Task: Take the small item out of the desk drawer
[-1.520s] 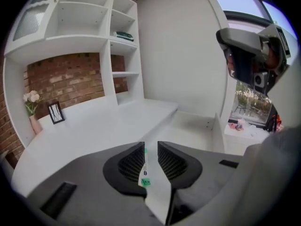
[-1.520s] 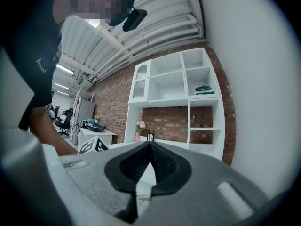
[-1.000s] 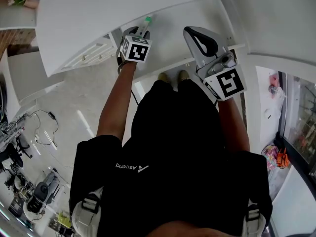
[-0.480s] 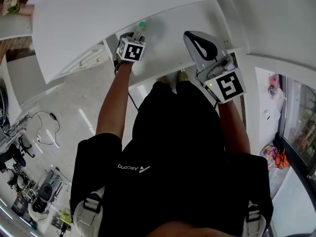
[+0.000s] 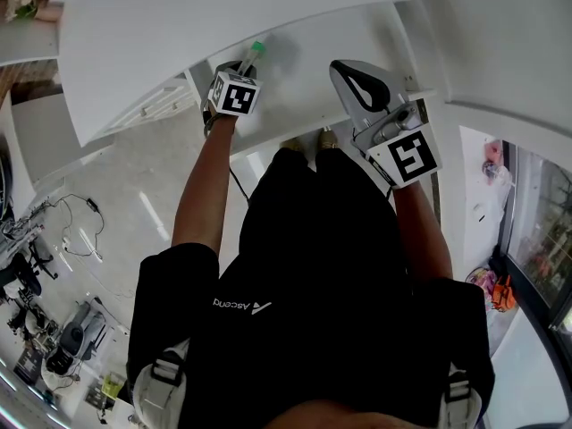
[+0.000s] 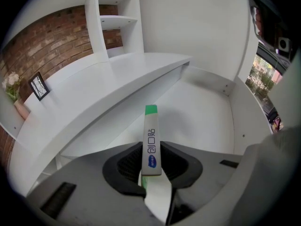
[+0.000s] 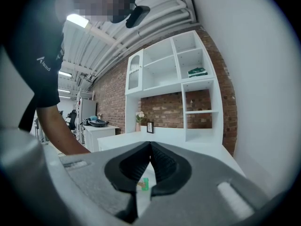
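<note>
A small white tube with a green cap (image 5: 256,52) (image 6: 151,145) pokes forward out of my left gripper (image 5: 246,63) (image 6: 151,163) over the open white desk drawer (image 5: 304,70) (image 6: 202,112). The left jaws are closing and their pads press on the tube's lower end. The curved white desk top (image 5: 179,34) (image 6: 94,102) lies to the left of the drawer. My right gripper (image 5: 342,66) (image 7: 150,145) hovers at the drawer's right side, jaws together with nothing in them. Through the gap under its jaws, the right gripper view shows the green cap (image 7: 146,183).
A white shelf unit (image 7: 188,88) stands against a brick wall behind the desk. A small picture frame (image 6: 39,86) and a vase of flowers (image 6: 14,95) sit on the desk's far left. Cables and equipment (image 5: 63,239) lie on the floor at left.
In the head view the left gripper and the tube have shifted slightly left and down. The right gripper has hardly moved.
</note>
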### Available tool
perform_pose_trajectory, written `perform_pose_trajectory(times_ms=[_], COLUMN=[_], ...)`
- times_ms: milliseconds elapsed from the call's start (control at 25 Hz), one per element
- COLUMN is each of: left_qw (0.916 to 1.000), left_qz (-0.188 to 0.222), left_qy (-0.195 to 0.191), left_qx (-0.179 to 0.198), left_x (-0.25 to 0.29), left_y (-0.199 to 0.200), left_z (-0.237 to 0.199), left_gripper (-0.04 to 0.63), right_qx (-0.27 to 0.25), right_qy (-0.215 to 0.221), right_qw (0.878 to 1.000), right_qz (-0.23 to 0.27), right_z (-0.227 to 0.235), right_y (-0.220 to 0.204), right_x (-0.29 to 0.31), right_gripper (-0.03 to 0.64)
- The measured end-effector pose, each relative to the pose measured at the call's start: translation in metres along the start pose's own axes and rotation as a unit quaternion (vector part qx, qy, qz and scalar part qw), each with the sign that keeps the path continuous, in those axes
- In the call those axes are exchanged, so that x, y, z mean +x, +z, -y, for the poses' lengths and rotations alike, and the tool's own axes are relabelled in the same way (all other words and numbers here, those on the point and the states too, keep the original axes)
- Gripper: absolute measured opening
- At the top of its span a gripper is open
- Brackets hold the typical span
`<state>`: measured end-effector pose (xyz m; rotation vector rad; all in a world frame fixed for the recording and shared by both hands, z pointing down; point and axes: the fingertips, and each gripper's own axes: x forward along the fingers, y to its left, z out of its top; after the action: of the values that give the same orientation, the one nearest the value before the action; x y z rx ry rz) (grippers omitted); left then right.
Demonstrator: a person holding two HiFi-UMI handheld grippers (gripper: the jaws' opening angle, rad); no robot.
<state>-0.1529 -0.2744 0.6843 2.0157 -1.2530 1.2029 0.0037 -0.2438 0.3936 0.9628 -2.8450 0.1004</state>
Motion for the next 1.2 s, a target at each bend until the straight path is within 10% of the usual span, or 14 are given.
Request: perform_pose_trajectory(times_ms=[640,920,1200], left_qw=[0.9913,0.9748,0.9404], left_qz=[0.130,0.219,0.332], left_qy=[0.023,0.021,0.030], left_qx=[-0.009,-0.039,-0.069], left_x=[-0.115,-0.193,-0.270], left_y=[0.056,0.092,0.127], left_z=[0.028,0.049,0.060], left_gripper=[0.091,0.091,0.091], right_qx=[-0.012,-0.009,-0.021], right_qy=[0.035,0.043,0.049], right_qw=[0.998,0.997,0.995], right_qz=[0.044,0.064,0.089], right_z=[-0.004,-0.007,-0.013], right_y=[0.018,0.035,0.060], right_x=[-0.005,-0.011,-0.017], right_gripper=[0.002,0.002,0.002])
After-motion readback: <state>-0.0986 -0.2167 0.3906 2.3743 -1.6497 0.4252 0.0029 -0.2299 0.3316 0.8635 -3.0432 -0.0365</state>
